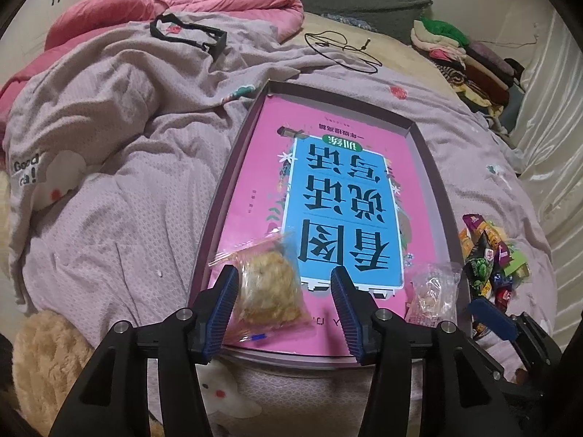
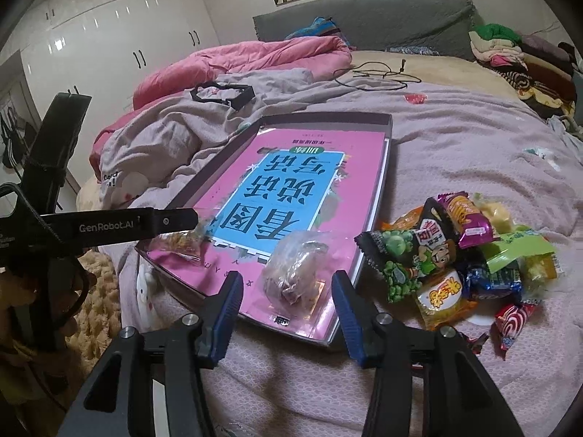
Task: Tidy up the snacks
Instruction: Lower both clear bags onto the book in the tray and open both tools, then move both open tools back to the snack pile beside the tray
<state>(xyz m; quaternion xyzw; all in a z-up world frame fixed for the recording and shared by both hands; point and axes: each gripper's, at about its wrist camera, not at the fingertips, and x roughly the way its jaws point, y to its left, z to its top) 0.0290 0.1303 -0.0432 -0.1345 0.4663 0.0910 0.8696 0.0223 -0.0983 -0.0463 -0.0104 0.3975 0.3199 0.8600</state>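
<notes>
A shallow purple tray (image 1: 222, 189) (image 2: 388, 153) lies on the bed with a pink and blue book flat inside it. A pink-wrapped brown cake packet (image 1: 271, 287) rests on the book's near end, between the fingers of my left gripper (image 1: 284, 276), which is open, and close beside the left finger. A clear-wrapped snack (image 2: 297, 269) (image 1: 433, 291) lies on the book's near right corner, between the spread fingers of my right gripper (image 2: 288, 276), untouched by either pad. A pile of several colourful snack packets (image 2: 459, 255) (image 1: 488, 255) sits on the sheet right of the tray.
A rumpled lilac sheet and pink quilt (image 1: 175, 3) fill the left. A black plastic frame (image 1: 189, 32) and a thin cable (image 1: 342, 49) lie beyond the tray. Folded clothes (image 2: 510, 51) are stacked at the far right. A beige plush toy (image 1: 47, 349) sits near left.
</notes>
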